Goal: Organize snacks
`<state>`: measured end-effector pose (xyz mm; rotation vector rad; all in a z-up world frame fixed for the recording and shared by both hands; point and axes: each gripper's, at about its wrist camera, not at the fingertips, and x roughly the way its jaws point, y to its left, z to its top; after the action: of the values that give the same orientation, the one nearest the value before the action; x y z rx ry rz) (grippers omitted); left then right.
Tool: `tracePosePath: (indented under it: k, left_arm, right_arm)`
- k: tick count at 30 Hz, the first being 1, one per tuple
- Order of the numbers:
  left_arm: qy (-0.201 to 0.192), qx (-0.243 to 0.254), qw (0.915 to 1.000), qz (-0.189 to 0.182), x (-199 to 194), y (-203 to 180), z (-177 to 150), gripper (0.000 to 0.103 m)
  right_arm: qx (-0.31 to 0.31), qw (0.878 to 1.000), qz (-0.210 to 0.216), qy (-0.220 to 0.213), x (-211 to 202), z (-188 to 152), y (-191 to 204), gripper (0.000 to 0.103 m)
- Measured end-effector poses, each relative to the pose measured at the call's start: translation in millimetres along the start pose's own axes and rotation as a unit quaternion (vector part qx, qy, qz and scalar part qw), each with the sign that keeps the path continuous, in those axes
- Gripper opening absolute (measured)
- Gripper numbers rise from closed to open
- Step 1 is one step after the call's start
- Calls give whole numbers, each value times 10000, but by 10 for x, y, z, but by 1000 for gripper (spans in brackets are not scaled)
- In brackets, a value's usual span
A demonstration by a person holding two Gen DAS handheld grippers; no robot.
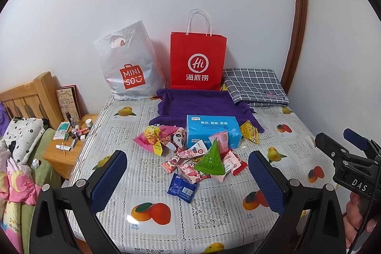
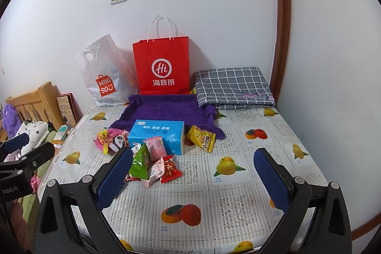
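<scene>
A heap of snack packets lies mid-table: a green triangular packet [image 1: 212,160] [image 2: 140,162], a small blue packet [image 1: 182,187], pink and red wrappers [image 1: 190,166] [image 2: 166,167], a yellow packet [image 1: 248,132] [image 2: 201,137] and a panda-print pack [image 1: 175,138] [image 2: 119,141]. Behind them stands a blue tissue box [image 1: 212,131] [image 2: 158,135]. My left gripper [image 1: 188,177] is open, held short of the heap, nothing between its fingers. My right gripper [image 2: 193,173] is open too, to the right of the heap; its body [image 1: 347,158] shows at the left wrist view's right edge.
A purple towel [image 1: 200,105] [image 2: 164,111], a red paper bag [image 1: 197,61] [image 2: 163,66], a white Miniso bag [image 1: 129,68] [image 2: 102,77] and a folded checked cloth [image 1: 254,86] [image 2: 233,87] sit at the back by the wall. A wooden nightstand [image 1: 64,154] and bed stand left.
</scene>
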<state>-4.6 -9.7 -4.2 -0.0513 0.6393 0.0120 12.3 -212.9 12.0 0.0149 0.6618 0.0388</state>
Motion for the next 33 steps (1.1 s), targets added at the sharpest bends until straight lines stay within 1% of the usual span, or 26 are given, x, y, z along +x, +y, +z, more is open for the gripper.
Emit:
tracePosePath:
  k: [10,16,22,26,30,33]
  left_arm:
    - [-7,78,10000,-57,44,-38,-5,102]
    - [67,12,10000,-57,166,28,-9,102]
    - [314,-91,9995,-53,453,176,-111,102]
    - [530,-159,9984,90,709,286,-223,102]
    - [693,-359,9968,158,954,431,-321,102]
    - [680,-415,9967,166,1094,496,-376,102]
  right_arm:
    - [-43,10000,71,-43,26,-3,12,100]
    - [-92,9999,72,-21,156,-8,27,100]
    - [34,9999,67,129,425,-62,-66,100]
    - [79,9994,92,320,685,-137,-124,100]
    - [106,9987,-42,504,987,-249,-205,100]
    - [208,9977,-120,627,1234,-320,-298,98]
